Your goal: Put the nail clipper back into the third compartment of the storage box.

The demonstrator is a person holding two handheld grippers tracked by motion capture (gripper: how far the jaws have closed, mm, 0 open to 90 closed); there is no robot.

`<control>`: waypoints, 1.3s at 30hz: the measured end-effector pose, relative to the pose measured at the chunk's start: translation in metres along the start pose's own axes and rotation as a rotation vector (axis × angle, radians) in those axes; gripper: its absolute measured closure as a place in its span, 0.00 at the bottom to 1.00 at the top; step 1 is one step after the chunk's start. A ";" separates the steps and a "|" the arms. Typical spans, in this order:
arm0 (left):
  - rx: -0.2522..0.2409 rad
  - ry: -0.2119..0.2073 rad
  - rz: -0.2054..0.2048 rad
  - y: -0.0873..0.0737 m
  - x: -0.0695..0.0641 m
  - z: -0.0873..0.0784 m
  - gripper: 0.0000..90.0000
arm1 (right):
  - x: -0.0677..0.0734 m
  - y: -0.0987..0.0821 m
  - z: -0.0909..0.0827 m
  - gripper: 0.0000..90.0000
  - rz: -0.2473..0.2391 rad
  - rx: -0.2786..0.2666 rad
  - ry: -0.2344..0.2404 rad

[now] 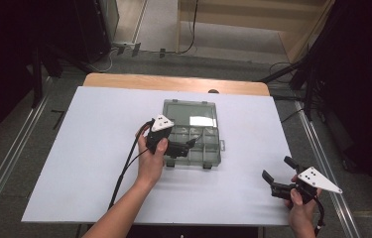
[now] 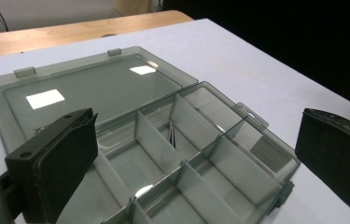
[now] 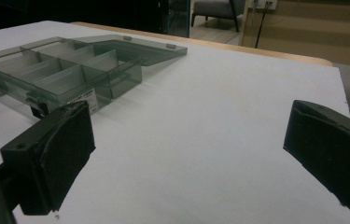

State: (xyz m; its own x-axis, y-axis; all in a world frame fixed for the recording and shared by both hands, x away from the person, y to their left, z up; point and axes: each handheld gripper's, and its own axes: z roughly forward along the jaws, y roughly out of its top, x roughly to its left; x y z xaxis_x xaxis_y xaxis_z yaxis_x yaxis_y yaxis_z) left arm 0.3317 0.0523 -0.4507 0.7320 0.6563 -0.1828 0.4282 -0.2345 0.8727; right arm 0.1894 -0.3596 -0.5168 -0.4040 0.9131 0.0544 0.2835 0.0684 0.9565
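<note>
High view shows my left claw (image 1: 187, 145) hanging over the near-left part of the divided box (image 1: 208, 148), its jaws spread wide and holding nothing, tips pointing across the compartments toward the box's right wall. The box lies open near the middle of the white board (image 1: 74, 163), its clear lid (image 1: 189, 113) folded flat on the far side, so its long axis runs left to right across my reach. In the left gripper view a small thin thing (image 2: 173, 134), too slight to identify, stands against a divider in a middle compartment of the box, ahead of and between my jaws; that looks like what a next reach would go for, and the low dividers on either side leave little room for wide jaws. My right claw (image 1: 277, 174) rests well to the near-right of the box, also released and empty, close to the board's near-right corner. My left hand is plainly the nearer one. To the right of the box and on its near side the board is bare, which gives free room for a withdrawal.
</note>
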 end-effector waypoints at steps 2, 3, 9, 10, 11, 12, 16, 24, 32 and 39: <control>-0.010 0.002 -0.003 -0.002 0.001 -0.006 0.00 | 0.000 0.000 0.000 0.02 0.000 0.001 -0.001; -0.018 0.003 -0.003 -0.003 0.002 -0.010 0.00 | 0.000 0.000 0.000 0.02 0.000 0.002 -0.002; -0.047 0.008 0.005 -0.009 0.002 -0.027 0.00 | 0.000 0.000 0.000 0.02 0.000 0.003 -0.005; -0.049 0.009 0.006 -0.010 0.002 -0.029 0.00 | 0.000 0.000 0.000 0.02 0.000 0.003 -0.006; -0.053 0.010 0.012 -0.011 0.002 -0.031 0.00 | 0.000 0.000 0.000 0.02 0.000 0.003 -0.007; -0.057 0.013 0.016 -0.011 0.002 -0.033 0.00 | 0.000 0.000 0.000 0.02 0.000 0.003 -0.007; -0.072 0.016 0.031 -0.013 0.003 -0.042 0.00 | 0.000 0.000 0.000 0.02 -0.001 0.003 -0.007; -0.100 0.029 0.043 -0.021 0.005 -0.059 0.00 | 0.000 0.000 0.000 0.02 -0.001 0.003 -0.009; -0.116 0.042 0.042 -0.032 0.011 -0.073 0.00 | 0.001 0.000 0.001 0.02 0.001 0.005 -0.012; -0.124 0.068 0.033 -0.045 0.019 -0.084 0.00 | 0.001 0.000 0.001 0.02 0.000 0.007 -0.015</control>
State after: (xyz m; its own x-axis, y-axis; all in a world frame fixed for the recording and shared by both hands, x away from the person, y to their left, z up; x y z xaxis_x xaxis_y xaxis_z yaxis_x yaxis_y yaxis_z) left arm 0.2821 0.1356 -0.4550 0.7053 0.6977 -0.1259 0.3326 -0.1688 0.9278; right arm 0.1898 -0.3584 -0.5171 -0.3907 0.9191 0.0502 0.2899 0.0712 0.9544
